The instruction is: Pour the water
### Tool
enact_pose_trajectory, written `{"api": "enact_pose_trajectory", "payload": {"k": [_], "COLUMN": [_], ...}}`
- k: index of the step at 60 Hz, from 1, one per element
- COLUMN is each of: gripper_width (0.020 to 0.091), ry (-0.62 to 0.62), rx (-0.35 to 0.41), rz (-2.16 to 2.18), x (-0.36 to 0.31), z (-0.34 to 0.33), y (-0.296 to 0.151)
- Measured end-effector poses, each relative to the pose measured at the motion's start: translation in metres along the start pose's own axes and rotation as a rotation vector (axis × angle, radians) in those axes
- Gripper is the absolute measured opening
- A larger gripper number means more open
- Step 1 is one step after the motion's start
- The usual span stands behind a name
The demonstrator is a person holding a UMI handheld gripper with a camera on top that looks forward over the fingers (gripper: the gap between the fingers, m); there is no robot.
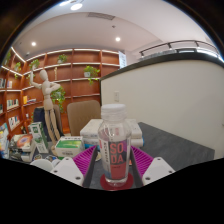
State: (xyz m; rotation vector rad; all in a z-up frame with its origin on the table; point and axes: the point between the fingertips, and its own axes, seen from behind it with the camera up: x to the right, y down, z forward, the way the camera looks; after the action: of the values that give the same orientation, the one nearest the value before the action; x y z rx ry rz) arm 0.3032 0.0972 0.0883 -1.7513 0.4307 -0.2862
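Note:
A clear tall glass [115,160] with red "SODA" lettering stands upright on a round red coaster [115,183] on the grey table [180,145]. It sits between my gripper's [114,150] two fingers. The pink pads [88,160] flank it closely, with a thin gap showing on each side, so the gripper is open around it. Directly behind the glass rises what looks like a clear bottle with a white cap [114,100]; its lower part is hidden by the glass.
A wooden artist's mannequin [50,105] stands left of the glass, with a green-and-white box [68,146] at its foot. A brown chair back [83,113] and bookshelves [60,70] lie beyond. A white partition wall [175,95] rises on the right.

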Motion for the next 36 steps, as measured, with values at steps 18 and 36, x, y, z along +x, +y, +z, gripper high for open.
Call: {"api": "enact_pose_trajectory", "payload": {"k": [18, 36], "gripper_width": [0.0866, 0.0859], "ry": [-0.095, -0.127], "rx": [-0.031, 0.012], "rz": [-0.035, -0.108], "x": [-0.021, -0.027], "z": [-0.062, -0.168], "y": [0.01, -0.031]}}
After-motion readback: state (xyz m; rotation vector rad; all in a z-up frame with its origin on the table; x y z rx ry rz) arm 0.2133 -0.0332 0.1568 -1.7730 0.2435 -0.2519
